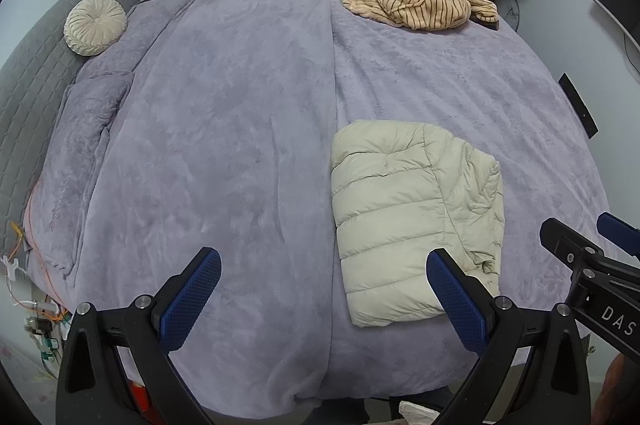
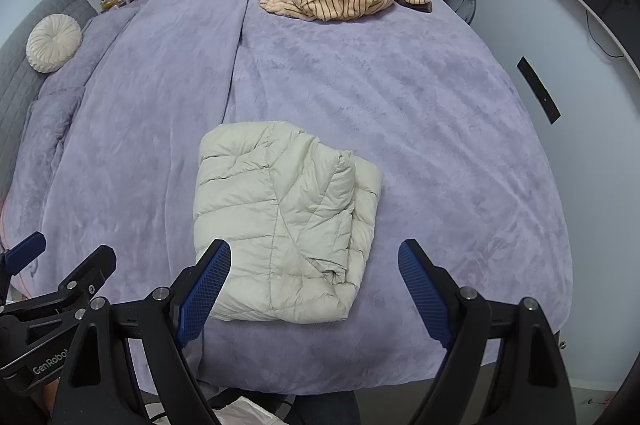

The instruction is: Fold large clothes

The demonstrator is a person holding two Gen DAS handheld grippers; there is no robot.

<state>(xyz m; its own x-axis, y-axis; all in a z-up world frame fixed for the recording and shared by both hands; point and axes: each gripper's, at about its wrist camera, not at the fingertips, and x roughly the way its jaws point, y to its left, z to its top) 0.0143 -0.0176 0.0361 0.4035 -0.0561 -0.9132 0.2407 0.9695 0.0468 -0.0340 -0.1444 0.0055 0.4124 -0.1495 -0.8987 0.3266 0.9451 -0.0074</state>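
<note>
On lilac bedspread, folded cream puffer jacket, both grippers spread, empty

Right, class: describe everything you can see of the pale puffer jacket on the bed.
The puffer jacket is pale cream-green with quilted, stitched channels, and looks like a thin, slightly shiny shell. It lies folded into a compact, roughly rectangular bundle, with layered edges showing on its right side. It rests flat on the lilac fleece bedspread near the front edge; neither tongs touch it.

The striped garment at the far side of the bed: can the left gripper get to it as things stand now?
Probably not without stepping closer. The left gripper is open and nothing blocks the way, but the striped garment lies at the far edge of the bed, well beyond the folded puffer jacket.
</note>
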